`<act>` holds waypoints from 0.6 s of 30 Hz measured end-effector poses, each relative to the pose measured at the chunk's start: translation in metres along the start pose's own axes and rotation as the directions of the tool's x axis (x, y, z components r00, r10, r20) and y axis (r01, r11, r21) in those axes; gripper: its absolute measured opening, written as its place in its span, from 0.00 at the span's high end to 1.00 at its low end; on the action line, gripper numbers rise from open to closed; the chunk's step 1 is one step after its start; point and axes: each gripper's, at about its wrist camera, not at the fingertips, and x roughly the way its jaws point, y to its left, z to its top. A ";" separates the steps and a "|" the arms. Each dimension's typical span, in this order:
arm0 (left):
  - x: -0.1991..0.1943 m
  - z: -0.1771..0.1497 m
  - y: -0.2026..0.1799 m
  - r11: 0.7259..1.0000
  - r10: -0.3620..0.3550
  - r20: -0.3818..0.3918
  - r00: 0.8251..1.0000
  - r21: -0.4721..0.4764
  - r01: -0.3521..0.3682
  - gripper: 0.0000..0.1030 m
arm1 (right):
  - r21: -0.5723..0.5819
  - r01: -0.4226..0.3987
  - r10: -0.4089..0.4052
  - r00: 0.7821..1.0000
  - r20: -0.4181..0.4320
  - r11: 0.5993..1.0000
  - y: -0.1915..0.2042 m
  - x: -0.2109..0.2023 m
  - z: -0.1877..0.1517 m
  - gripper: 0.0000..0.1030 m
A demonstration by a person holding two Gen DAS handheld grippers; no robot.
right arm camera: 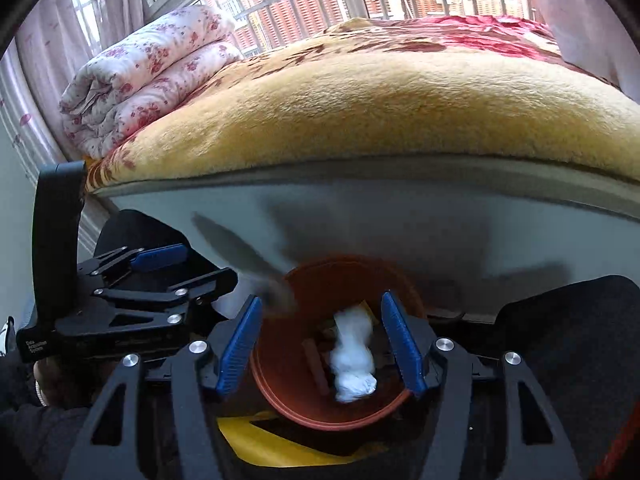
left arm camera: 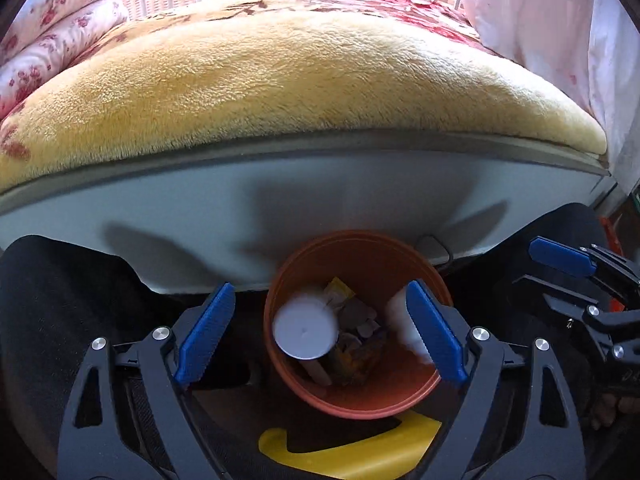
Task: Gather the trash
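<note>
An orange bin [left arm camera: 360,404] stands on the floor against the bed's side, and both views look down into it. My left gripper [left arm camera: 320,289] hangs open over it. Below its jaws a white cup [left arm camera: 304,328] lies loose among wrappers [left arm camera: 356,344] inside the bin, touching neither pad. My right gripper [right arm camera: 320,298] is open too. A crumpled white paper [right arm camera: 354,356], blurred, sits between and below its jaws over the bin [right arm camera: 320,420], clear of both pads. Each view shows the other gripper at its side, by a blue pad [left arm camera: 560,257] and a blue pad [right arm camera: 160,258].
The bed's grey side panel [left arm camera: 280,208] rises just behind the bin, topped by a yellow plush blanket [left arm camera: 300,80]. A folded floral quilt [right arm camera: 148,80] lies at the bed's left end. A yellow object [left arm camera: 352,452] sits on the floor in front of the bin. A dark cable [left arm camera: 438,245] hangs at the panel.
</note>
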 end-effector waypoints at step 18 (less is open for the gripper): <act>-0.066 0.050 -0.005 0.997 0.066 0.221 0.973 0.012 -0.071 0.10 | 0.041 0.106 -0.113 0.960 0.258 0.994 -0.012 -0.071 0.039 0.04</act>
